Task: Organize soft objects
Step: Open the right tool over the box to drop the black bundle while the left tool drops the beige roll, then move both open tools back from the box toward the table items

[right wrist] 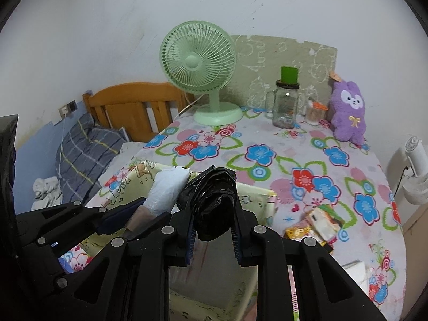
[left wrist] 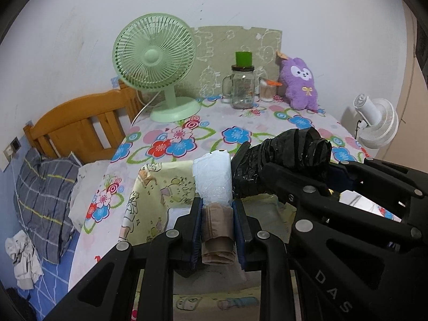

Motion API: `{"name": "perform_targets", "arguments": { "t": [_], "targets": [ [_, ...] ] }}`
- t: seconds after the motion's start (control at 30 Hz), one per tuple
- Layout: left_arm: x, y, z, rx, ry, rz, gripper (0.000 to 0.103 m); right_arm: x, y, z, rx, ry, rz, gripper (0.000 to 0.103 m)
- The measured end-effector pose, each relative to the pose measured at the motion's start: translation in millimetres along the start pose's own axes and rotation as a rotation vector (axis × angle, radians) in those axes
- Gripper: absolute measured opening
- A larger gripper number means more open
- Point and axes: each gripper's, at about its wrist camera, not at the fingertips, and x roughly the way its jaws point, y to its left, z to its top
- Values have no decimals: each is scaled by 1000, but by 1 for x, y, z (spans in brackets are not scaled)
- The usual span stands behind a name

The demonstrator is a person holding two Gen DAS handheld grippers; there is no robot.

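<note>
Your left claw (left wrist: 216, 227) is closed on a roll of white and tan plastic bags (left wrist: 214, 179); your right claw (right wrist: 214, 230) is closed on a roll of black plastic bags (right wrist: 214, 200). Both rolls hang just above the yellow cartoon-print box (left wrist: 149, 192), which sits on the flowered surface (left wrist: 240, 128). The rolls look light, squashy and slick, so hold each across its middle, where the layers seem thickest. The green fan (left wrist: 155, 56) stands beyond the box.

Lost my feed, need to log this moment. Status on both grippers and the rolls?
Left gripper shut on white-and-tan roll. Right gripper shut on black bag roll. Both held over the yellow box, side by side. Nothing blocking.
</note>
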Motion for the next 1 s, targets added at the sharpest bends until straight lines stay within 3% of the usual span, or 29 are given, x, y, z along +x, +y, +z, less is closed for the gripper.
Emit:
{"name": "perform_targets", "arguments": {
  "t": [0.33, 0.47, 0.53, 0.57, 0.63, 0.73, 1.0],
  "targets": [
    [19, 15, -6, -22, 51, 9, 25, 25, 8, -3, 5, 52, 30, 26],
    [25, 18, -8, -31, 67, 14, 39, 34, 9, -5, 24, 74, 20, 30],
    [28, 19, -9, -34, 75, 14, 45, 37, 9, -6, 24, 83, 11, 34],
    [30, 19, -10, -35, 79, 10, 54, 39, 9, -6, 22, 87, 4, 36],
    [31, 20, -11, -38, 83, 5, 65, 41, 8, -7, 24, 94, -7, 60],
    [33, 20, -11, -40, 89, -3, 71, 41, 6, -9, 41, 93, -21, 73],
    [34, 19, -14, -41, 99, -11, 83, 41, 4, -11, 45, 111, -54, 81]
  ]
}}
